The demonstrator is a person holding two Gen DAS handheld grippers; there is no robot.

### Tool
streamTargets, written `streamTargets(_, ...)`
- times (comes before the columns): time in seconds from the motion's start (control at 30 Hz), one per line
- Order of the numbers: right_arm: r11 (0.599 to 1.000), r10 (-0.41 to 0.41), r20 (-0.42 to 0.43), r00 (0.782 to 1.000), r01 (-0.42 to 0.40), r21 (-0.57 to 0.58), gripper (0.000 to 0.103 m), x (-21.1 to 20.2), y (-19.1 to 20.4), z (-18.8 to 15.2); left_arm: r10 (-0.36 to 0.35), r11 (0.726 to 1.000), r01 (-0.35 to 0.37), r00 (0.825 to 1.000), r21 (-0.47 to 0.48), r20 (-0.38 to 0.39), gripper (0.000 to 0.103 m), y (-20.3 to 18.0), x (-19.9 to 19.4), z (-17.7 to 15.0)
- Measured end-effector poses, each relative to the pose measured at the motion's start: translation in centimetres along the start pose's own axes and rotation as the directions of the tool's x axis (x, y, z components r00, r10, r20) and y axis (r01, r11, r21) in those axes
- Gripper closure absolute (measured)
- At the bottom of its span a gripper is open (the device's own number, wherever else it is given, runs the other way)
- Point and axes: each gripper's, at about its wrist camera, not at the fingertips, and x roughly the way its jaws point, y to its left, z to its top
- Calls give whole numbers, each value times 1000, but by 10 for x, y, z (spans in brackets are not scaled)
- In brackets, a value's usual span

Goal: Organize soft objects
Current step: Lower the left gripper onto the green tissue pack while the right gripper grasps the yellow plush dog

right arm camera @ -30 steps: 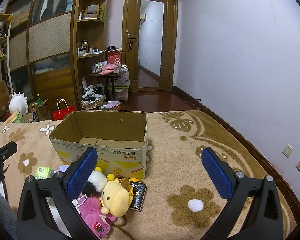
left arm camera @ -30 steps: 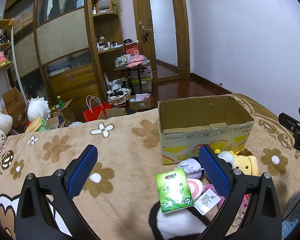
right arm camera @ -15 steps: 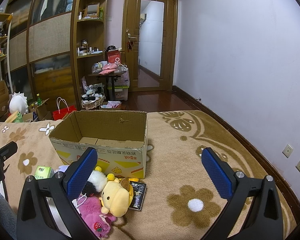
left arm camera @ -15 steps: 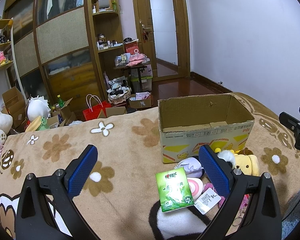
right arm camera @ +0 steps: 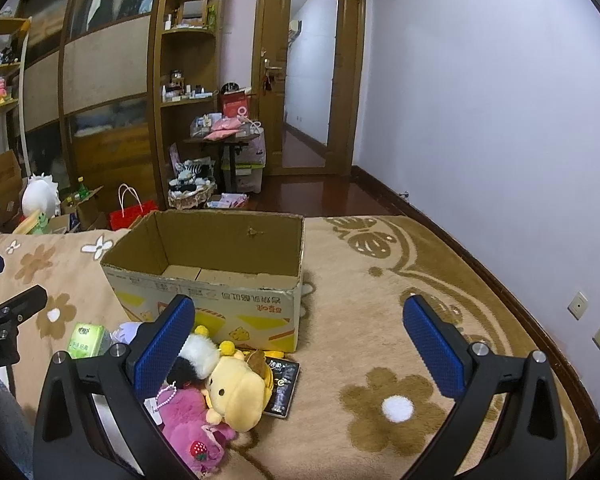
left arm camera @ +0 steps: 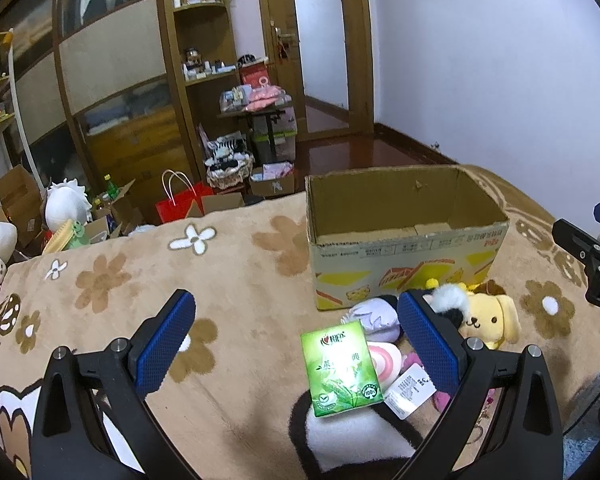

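Both grippers, left gripper (left arm camera: pixel 296 342) and right gripper (right arm camera: pixel 298 344), gape empty; the right best descends squarely over the yellow plush (right arm camera: pixel 236 396) (soft, squashable) before the cardboard box (right arm camera: pixel 220 292).

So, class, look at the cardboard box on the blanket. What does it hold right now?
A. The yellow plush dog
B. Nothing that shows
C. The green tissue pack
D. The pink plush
B: the cardboard box shows only bare flaps inside, while the yellow plush dog, green tissue pack and pink plush lie on the blanket in front.
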Motion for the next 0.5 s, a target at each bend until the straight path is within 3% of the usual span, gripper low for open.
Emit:
streamTargets(0.23, 999, 28, -47, 998, -30, -36, 0, 13, 9, -4, -33, 999, 34, 997, 22, -74, 3, -9, 19, 0)
streamTargets(0.5, 993, 67, -124, 990, -78, -87, 0, 36, 26, -13, -76, 997, 79, 979, 12, -189, 3, -14, 47, -5)
